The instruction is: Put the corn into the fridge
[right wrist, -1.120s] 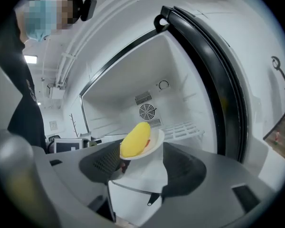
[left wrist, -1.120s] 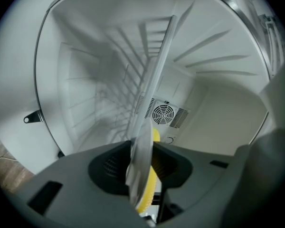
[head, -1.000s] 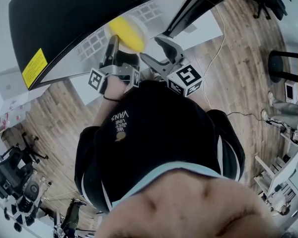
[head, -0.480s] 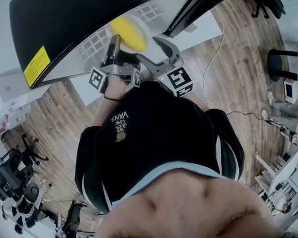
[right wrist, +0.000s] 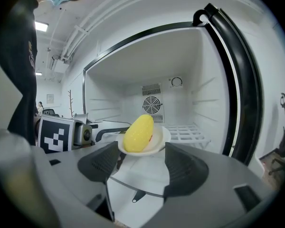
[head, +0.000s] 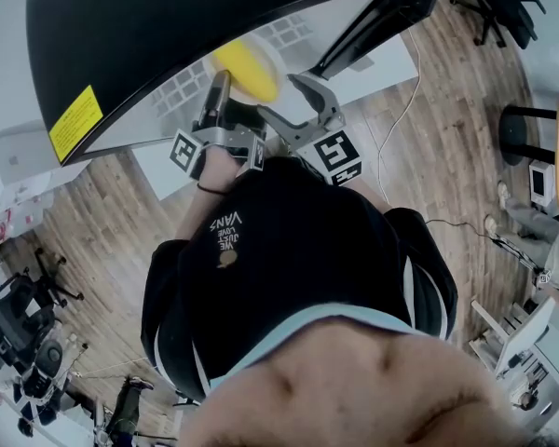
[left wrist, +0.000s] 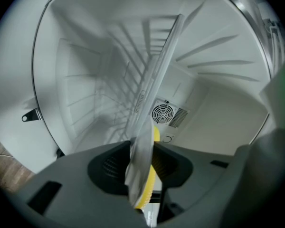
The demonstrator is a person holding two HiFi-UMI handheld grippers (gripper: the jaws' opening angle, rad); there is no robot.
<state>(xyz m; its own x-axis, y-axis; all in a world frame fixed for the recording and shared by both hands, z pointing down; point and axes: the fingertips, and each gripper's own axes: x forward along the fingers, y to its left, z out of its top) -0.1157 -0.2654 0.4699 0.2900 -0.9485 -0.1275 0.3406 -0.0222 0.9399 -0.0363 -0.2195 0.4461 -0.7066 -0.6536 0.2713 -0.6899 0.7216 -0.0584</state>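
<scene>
Your right gripper (right wrist: 142, 164) drawn closer beside left gripper (left wrist: 142, 167) than a second ago; its fingers wide, holding nothing. Your left fingers clamped on white plate (right wrist: 160, 137) rim. Corn (right wrist: 138, 133) lies on plate, at open fridge (right wrist: 199, 70) mouth.

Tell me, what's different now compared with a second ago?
The right gripper has swung slightly in toward the left gripper, its jaws open and empty. Little else changed: the left gripper still clamps the rim of the white plate carrying the corn, held at the mouth of the open fridge.
</scene>
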